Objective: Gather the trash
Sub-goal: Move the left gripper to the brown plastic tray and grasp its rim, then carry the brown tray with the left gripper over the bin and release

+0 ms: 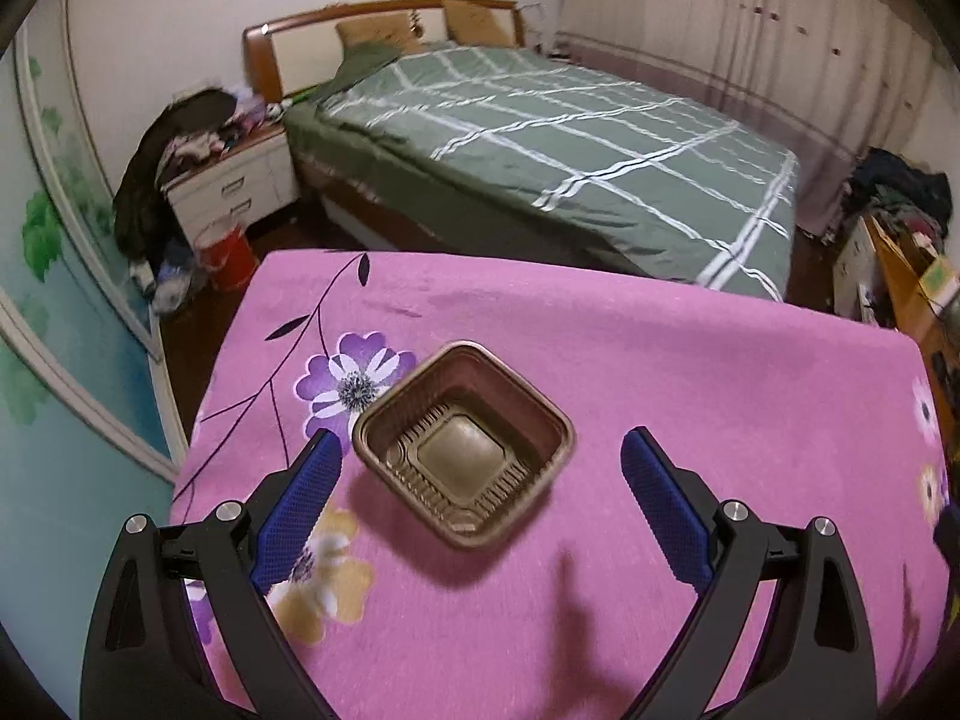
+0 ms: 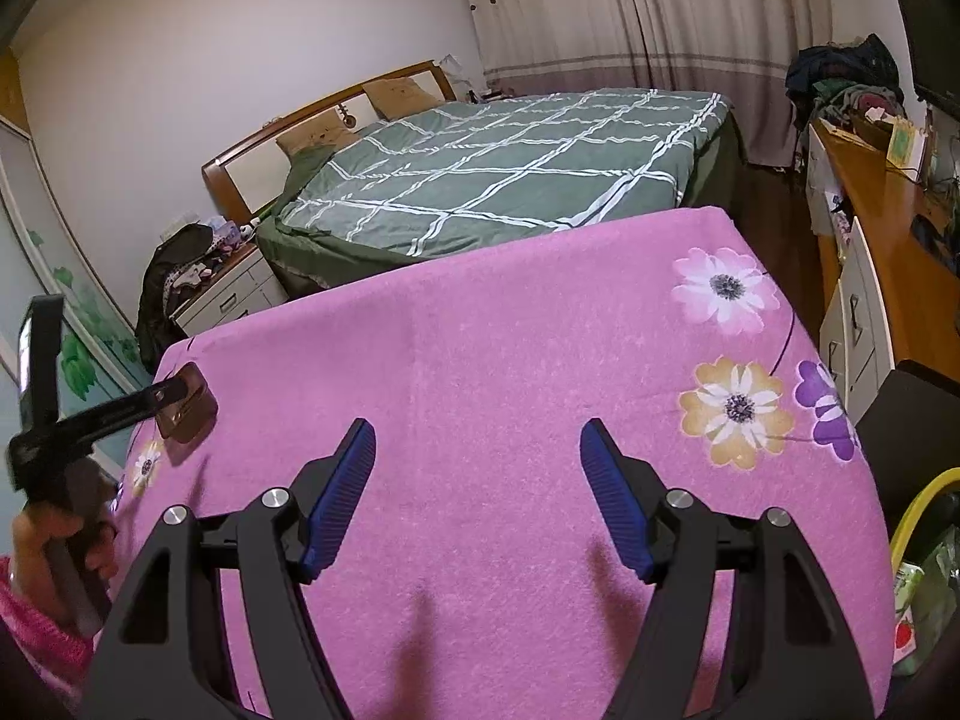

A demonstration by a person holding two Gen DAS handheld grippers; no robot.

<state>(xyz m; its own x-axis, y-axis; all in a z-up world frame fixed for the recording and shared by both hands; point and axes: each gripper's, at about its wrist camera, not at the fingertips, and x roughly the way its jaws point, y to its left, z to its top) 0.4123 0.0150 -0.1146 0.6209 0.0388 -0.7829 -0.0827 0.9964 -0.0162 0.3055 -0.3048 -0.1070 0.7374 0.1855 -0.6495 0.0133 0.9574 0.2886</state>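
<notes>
Premises: a home bedroom. A double bed [image 1: 540, 138] with a green checked cover and wooden headboard [image 1: 360, 15] stands against the far wall. Bedside cabinet [image 1: 240, 186] at the bed's head, heaped with clothes. Full-length curtains [image 2: 630, 12] on one wall. Foreground table under a pink floral cloth [image 2: 510, 330].

The table under the pink flowered cloth [image 2: 480, 360] lies bare across its middle and right half, open room for a gripper to cross. At its left side sits the one obstacle, a square brown plastic tray [image 1: 462, 444], with clear cloth all round it. Beyond the far edge the bed with the green checked cover [image 1: 570, 144] stands close, leaving only a narrow strip of dark floor
</notes>
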